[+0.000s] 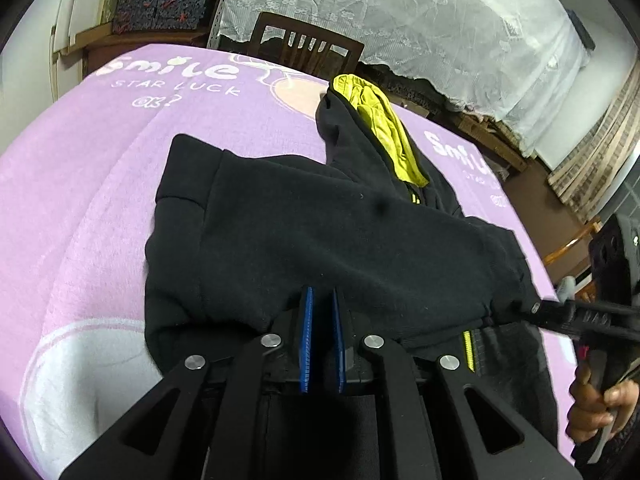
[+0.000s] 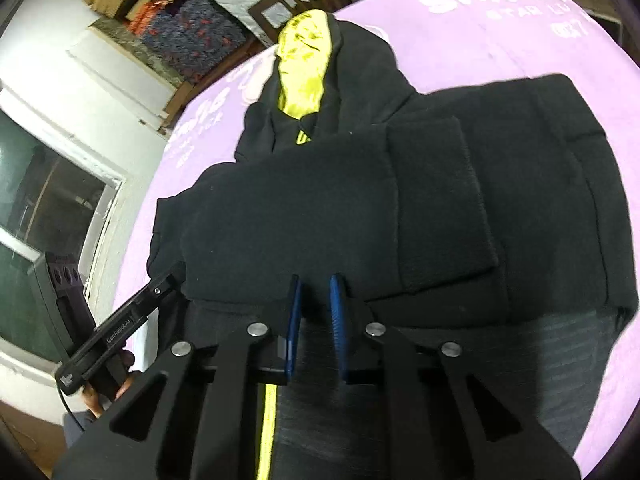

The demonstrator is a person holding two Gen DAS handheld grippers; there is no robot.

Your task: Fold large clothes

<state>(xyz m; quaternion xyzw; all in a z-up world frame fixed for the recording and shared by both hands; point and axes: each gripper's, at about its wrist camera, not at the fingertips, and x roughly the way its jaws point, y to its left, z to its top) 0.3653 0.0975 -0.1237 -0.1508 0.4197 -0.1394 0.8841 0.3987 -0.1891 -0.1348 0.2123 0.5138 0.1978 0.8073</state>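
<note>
Lilac fleece blanket (image 1: 100, 168), soft-napped and printed with white "Smile / Star Luck" lettering, covers the desk. Behind it, at 12 o'clock in the left wrist view, stands a dark wooden slat-back chair (image 1: 308, 46) in front of a white lace curtain (image 1: 440, 32).

Task item: a black hooded sweatshirt (image 1: 320, 220) of thick, matte fleece lies on the blanket, centred in both views. Its hood (image 1: 380, 128), lined with glossy yellow-green fabric, points toward 12 o'clock. A yellow-green zipper strip (image 2: 269, 432) runs along the near portion. A folded upper layer lies flat across the body; the ribbed hem band (image 2: 520, 344) shows below it.

Left gripper (image 1: 322, 304): blue ribbed pads, jaws standing narrowly apart at the near folded edge at 6 o'clock. Cloth lies just ahead of the tips; whether any is pinched cannot be told.

Right gripper (image 2: 316, 292): blue pads, jaws slightly apart at the folded edge at 6 o'clock, with no cloth visibly clamped between them. In the left wrist view it enters at 3 o'clock, its black tips touching the garment's edge, held by a hand (image 1: 596, 412).
</note>
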